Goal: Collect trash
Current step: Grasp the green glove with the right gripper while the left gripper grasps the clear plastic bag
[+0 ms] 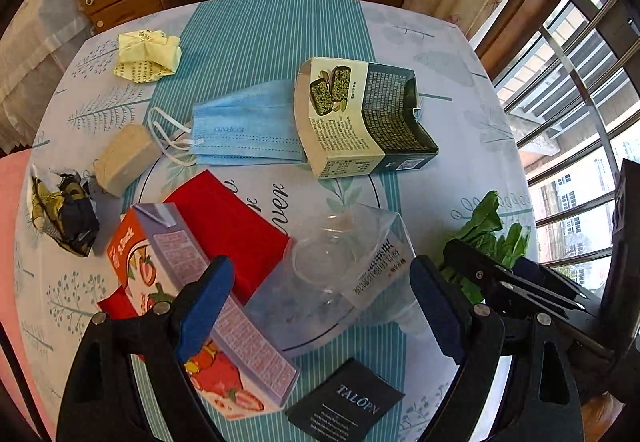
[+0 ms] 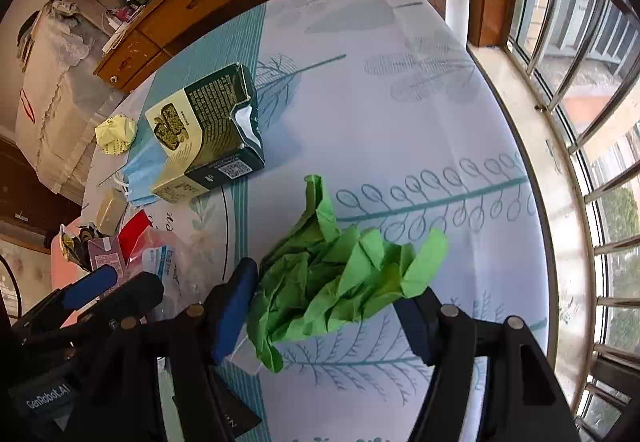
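The left gripper (image 1: 320, 306) was spread wide above a clear plastic container (image 1: 340, 278), nothing grasped, its pads well apart on either side. The right gripper (image 2: 324, 318) straddled a crumpled green paper (image 2: 340, 282); the left pad appeared to touch the wad, but the right pad was half hidden by it, so a firm grasp could not be confirmed.

Risk was judged as follows: the springy green wad could slip out if pinched only at its loose folds. The slick, soft container could buckle or squirt sideways, and the strawberry carton (image 1: 200, 322) just left of it could be nudged by the left pad.

The paper lay near the counter (image 2: 400, 101) edge, its long axis running left to right, one tail pointing far-left. The container lay tilted, its opening facing the far-left.
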Tool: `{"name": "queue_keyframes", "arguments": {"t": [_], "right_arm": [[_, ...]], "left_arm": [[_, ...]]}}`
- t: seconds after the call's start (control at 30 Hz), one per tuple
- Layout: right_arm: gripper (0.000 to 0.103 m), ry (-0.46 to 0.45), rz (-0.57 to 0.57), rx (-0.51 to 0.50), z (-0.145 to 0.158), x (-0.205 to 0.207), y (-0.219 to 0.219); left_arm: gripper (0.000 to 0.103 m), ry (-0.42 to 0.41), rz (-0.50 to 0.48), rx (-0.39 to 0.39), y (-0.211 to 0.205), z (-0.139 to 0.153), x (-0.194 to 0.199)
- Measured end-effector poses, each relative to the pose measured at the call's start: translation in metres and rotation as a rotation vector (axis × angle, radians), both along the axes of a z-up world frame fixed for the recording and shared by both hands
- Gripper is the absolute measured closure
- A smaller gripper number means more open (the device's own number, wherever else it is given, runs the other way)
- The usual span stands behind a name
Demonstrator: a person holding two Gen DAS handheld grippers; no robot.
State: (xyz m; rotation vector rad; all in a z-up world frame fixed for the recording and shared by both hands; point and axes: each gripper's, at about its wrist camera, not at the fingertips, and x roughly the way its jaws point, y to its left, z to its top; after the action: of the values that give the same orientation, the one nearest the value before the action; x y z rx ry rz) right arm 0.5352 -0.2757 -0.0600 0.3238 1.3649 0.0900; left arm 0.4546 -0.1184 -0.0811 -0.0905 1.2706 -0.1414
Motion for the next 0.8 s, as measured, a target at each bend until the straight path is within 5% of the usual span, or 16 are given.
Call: {"name": "queue_keyframes", "arguments": {"t": [0.23,0.6,0.73,0.8], "right_arm": [[0.052,-0.026,0.067,-0.009,0.000,0.001,-0.002],[0.055,-0.043,0.136,-0.014,0.001,-0.002,0.004],[0.056,-0.047,0.140,-0.009,0.001,-0.002,0.002],[0.056,-0.047,0.141,-0.008,0.001,-0.002,0.002]], "left_arm": [[0.035,0.053,0.053,-0.016,0.003,-0.021,0.011],[0.040,0.072,0.027,-0.078,-0.020,-0.034,0.029],[0.071,0.072,0.028,-0.153,-0.028,-0.034,0.032],[0.078,0.067,0.029,-0.161,-0.032,-0.034,0.033]]}}
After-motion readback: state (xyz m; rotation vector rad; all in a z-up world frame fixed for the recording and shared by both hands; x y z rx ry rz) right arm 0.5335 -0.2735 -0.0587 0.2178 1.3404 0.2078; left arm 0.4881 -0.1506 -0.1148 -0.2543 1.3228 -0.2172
